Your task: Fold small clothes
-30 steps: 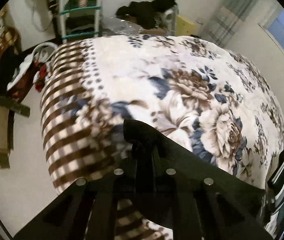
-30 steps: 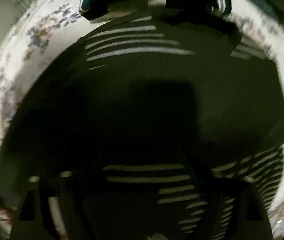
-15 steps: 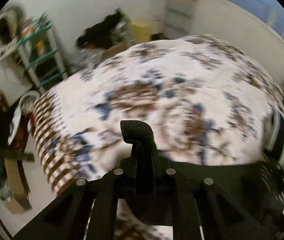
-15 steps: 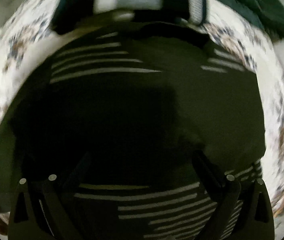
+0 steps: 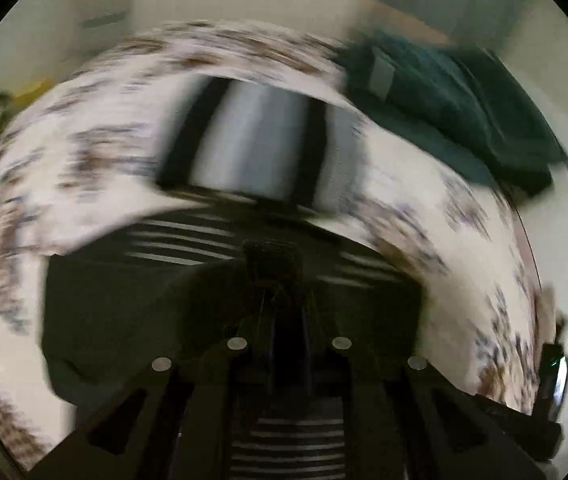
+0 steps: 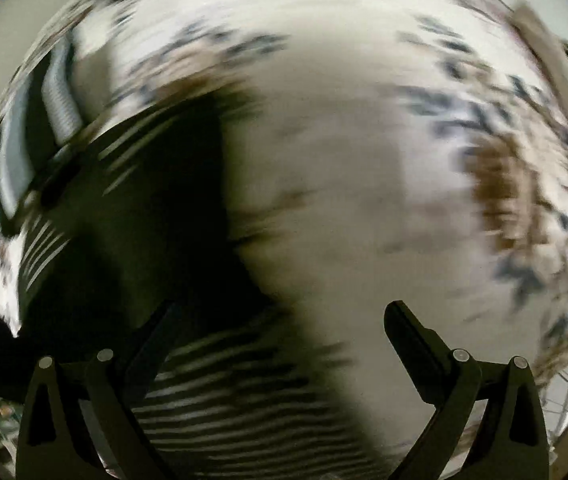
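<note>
On bed [image 5: 96, 152] | mid-fold | my left gripper [image 5: 272, 256] pinches dark shirt [image 5: 124, 312] | right gripper [image 6: 280, 316] spread wide, empty | next: lay flap flat, let go.

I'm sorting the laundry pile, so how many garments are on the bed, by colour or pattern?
Dark with thin white stripes: 1, the dark striped garment nearest the left tool
Broad black, grey and white stripes: 1, the folded striped garment
Teal: 1, the teal garment
Total: 3, all on the floral blanket
</note>
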